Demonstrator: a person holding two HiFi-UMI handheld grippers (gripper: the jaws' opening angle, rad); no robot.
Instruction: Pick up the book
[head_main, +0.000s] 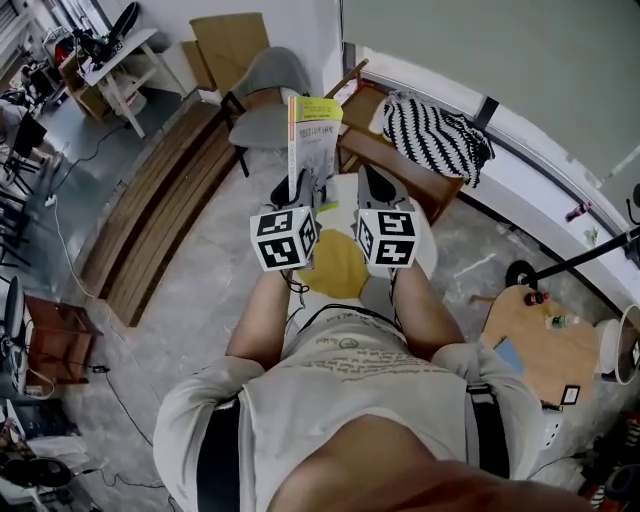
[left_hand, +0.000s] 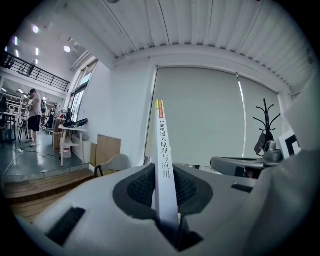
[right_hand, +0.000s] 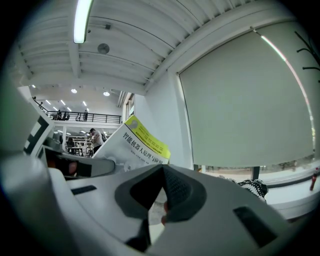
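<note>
The book (head_main: 315, 140) stands upright in the air, white with a yellow-green band at its top. My left gripper (head_main: 300, 188) is shut on its lower edge. In the left gripper view the white spine (left_hand: 164, 160) with dark print rises straight up between the two dark pads of the left gripper (left_hand: 166, 197). My right gripper (head_main: 375, 188) hangs close beside it on the right, apart from the book. In the right gripper view the jaws of the right gripper (right_hand: 163, 169) meet at the tips with nothing between them, and the book's cover (right_hand: 135, 145) shows to the left.
A grey chair (head_main: 270, 90) and a wooden bench with a black-and-white striped cloth (head_main: 435, 135) stand ahead. A yellow round cushion (head_main: 335, 265) lies below the grippers. A round wooden table (head_main: 535, 340) is at the right, and a low wooden platform (head_main: 150, 210) at the left.
</note>
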